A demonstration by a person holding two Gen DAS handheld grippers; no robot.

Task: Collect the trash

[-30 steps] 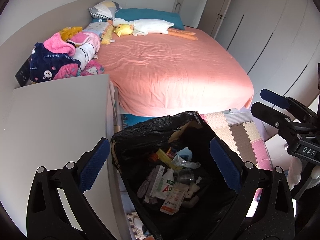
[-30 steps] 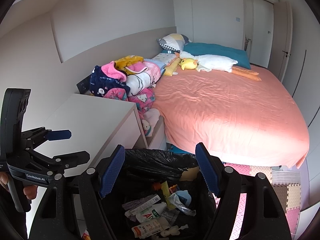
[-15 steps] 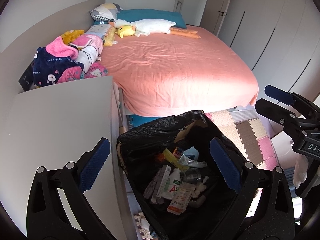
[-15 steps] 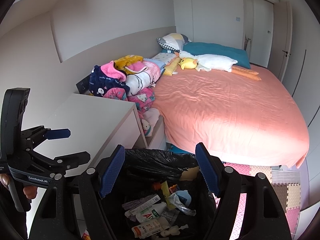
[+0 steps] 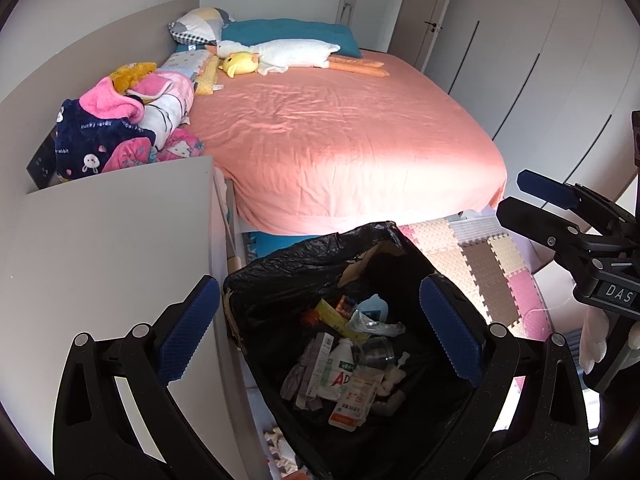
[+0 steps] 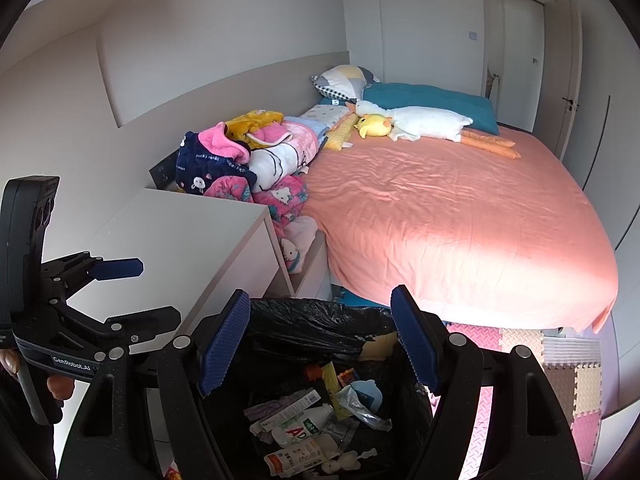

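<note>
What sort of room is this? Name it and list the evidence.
Most likely a child's bedroom at home: a wide bed under a salmon-pink sheet, a long white plush goose lying by the pillows, and a heap of cartoon-print fleece blankets. A black-lined trash bin stands at the foot.

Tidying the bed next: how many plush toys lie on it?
2: a white goose along the pillows, and a yellow duck against its neck. More may hide in the blanket pile.

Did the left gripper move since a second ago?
Yes. In its own view the white cabinet top and trash bag slid rightward and downward, so the left gripper swung slightly left and upward.
</note>
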